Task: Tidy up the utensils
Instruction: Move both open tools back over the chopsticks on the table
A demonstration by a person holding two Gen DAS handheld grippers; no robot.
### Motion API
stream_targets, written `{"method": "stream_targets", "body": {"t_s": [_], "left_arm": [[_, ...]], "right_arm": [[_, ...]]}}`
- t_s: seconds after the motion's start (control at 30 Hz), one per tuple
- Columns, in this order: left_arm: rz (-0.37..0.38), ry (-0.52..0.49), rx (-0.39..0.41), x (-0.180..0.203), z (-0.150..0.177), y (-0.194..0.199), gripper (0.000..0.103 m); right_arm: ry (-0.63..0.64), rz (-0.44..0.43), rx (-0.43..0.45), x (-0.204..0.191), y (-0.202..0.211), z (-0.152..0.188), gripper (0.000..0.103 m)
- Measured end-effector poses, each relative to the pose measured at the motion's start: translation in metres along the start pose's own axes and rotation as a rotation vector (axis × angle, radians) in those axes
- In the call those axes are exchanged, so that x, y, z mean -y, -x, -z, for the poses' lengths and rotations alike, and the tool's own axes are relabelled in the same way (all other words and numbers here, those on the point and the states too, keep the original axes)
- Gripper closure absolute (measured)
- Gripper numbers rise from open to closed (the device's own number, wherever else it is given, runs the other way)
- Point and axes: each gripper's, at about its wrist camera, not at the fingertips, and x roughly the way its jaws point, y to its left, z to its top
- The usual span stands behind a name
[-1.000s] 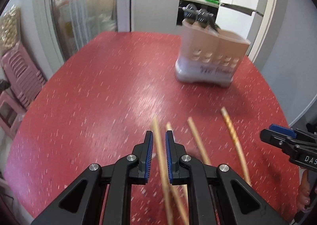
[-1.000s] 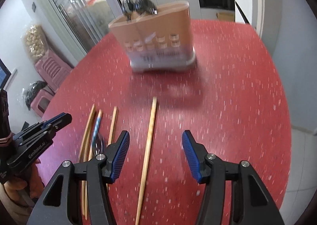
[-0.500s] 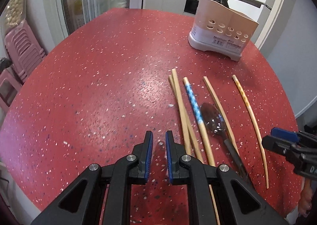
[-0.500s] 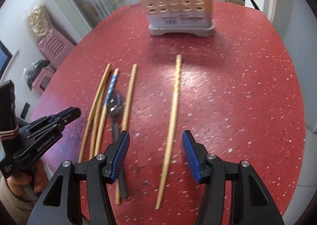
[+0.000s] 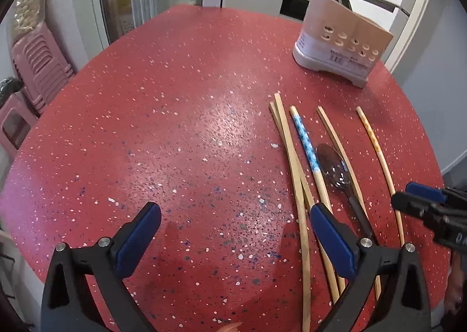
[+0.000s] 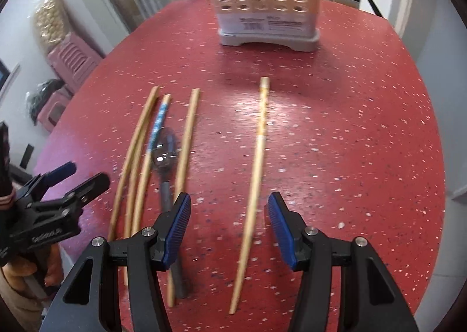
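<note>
Both my jaws spread, empty. Lone chopstick [image 6: 256, 174] lies between my right gripper [image 6: 229, 225] fingers, short of the caddy [image 6: 262, 2]; it's thin and could roll or slip as I close.

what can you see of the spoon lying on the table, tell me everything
The spoon has a shiny dark metal bowl and a thin dark handle. It lies flat on the red speckled table, bowl pointing toward the utensil holder, handle toward the grippers. It sits between the blue-patterned chopstick and a plain wooden chopstick, close against both. Neither gripper touches it.
</note>
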Motion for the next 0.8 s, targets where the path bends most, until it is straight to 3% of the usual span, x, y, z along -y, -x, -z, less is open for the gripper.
{"method": "stream_targets", "body": {"t_s": [0.23,0.47,0.8], "left_arm": [[0.015,-0.035,-0.039,0.007,0.001,-0.009,0.000],[-0.020,-0.065,-0.045,0.011,0.002,-0.016,0.000],[-0.038,-0.079,-0.050,0.010,-0.017,-0.028,0.000]], "right_arm": [[-0.030,0.003,-0.009,0.010,0.001,0.006,0.044],[-0.023,0.029,-0.019,0.007,-0.004,0.004,0.044],[-0.018,0.063,-0.062,0.007,-0.021,-0.019,0.044]]}}
